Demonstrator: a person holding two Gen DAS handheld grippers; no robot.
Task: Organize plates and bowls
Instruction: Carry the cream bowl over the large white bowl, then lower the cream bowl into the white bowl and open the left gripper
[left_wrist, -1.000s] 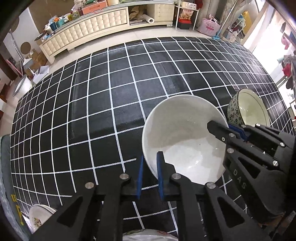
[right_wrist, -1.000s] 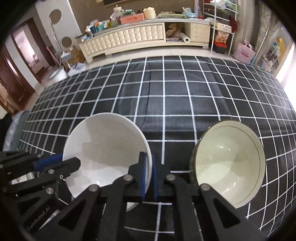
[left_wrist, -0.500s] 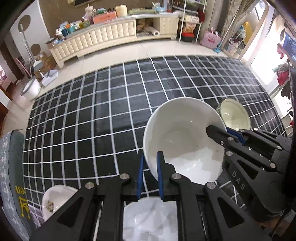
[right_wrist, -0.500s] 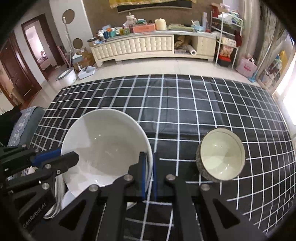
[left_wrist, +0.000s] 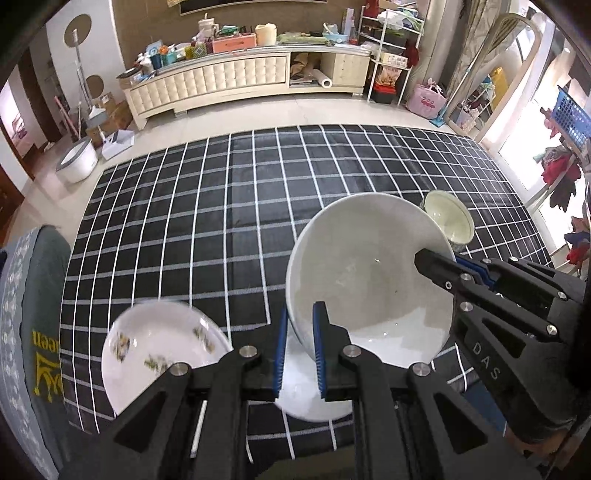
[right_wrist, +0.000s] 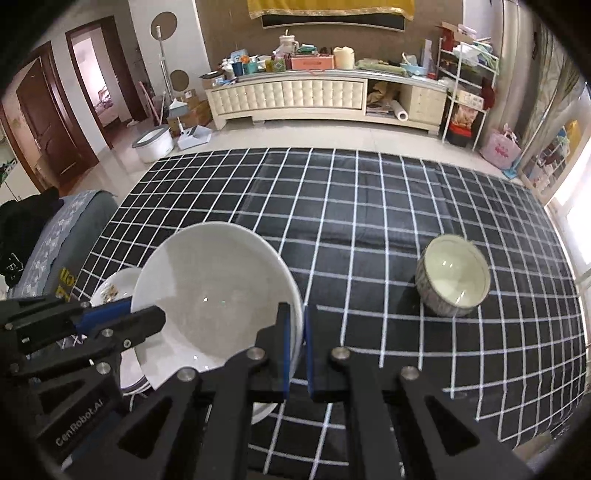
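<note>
White bowl (left_wrist: 369, 280) lifted above near table edge, over plate (left_wrist: 310, 402). Left gripper (left_wrist: 298, 350) and right gripper (right_wrist: 294, 350) each clamp opposite rims. Risk: uneven pull tilts bowl, rim slips, strikes plate.

Large bowl (left_wrist: 369, 280): plain white. Small bowl (right_wrist: 452, 275), far right: cream inside, grey speckled outside. Plate (left_wrist: 159, 350), near left: white, olive motifs. Surface (left_wrist: 221, 206): black, white grid.

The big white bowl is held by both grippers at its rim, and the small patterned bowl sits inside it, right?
Not quite. Both grippers, left gripper and right gripper, do clamp the big white bowl at its rim, but the right wrist view shows the small patterned bowl standing apart on the checked cloth.
</note>
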